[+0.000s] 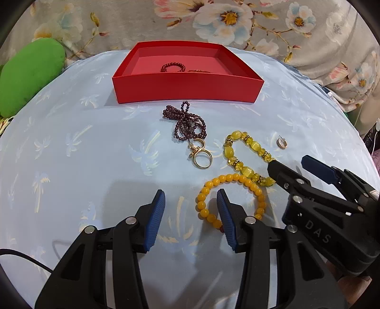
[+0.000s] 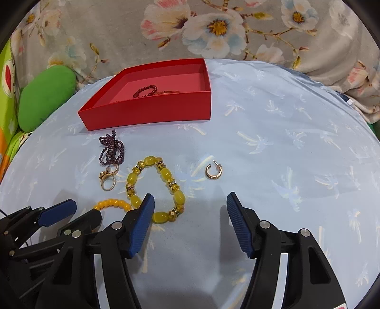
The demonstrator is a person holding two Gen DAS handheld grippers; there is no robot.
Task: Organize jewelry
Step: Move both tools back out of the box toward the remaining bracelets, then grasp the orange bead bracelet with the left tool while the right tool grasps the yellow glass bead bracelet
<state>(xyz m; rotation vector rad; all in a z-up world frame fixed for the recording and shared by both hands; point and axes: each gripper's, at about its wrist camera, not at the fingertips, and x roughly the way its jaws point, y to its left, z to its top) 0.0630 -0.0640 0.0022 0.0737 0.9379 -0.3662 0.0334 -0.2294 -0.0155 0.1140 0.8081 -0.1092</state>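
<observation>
A red box point(image 1: 187, 89) point(image 2: 152, 111) stands at the back with a dark red bead bracelet point(image 1: 173, 66) point(image 2: 145, 91) inside. In front lie a dark purple bead necklace point(image 1: 188, 123) point(image 2: 111, 151), a gold ring point(image 1: 202, 159) point(image 2: 108, 181), a yellow-green stone bracelet point(image 1: 247, 156) point(image 2: 154, 187), an orange bead bracelet point(image 1: 231, 197) point(image 2: 111, 204) and a gold hoop earring point(image 1: 282, 143) point(image 2: 213, 172). My left gripper point(image 1: 191, 214) point(image 2: 71, 210) is open beside the orange bracelet, its right finger over it. My right gripper point(image 2: 190, 214) point(image 1: 288, 164) is open, its left finger by the yellow-green bracelet.
The jewelry lies on a light blue cloth with palm prints point(image 1: 71, 154) point(image 2: 285, 154). A green cushion point(image 1: 28, 76) point(image 2: 45, 94) sits at the back left. Floral fabric point(image 1: 237, 21) point(image 2: 213, 26) rises behind the box.
</observation>
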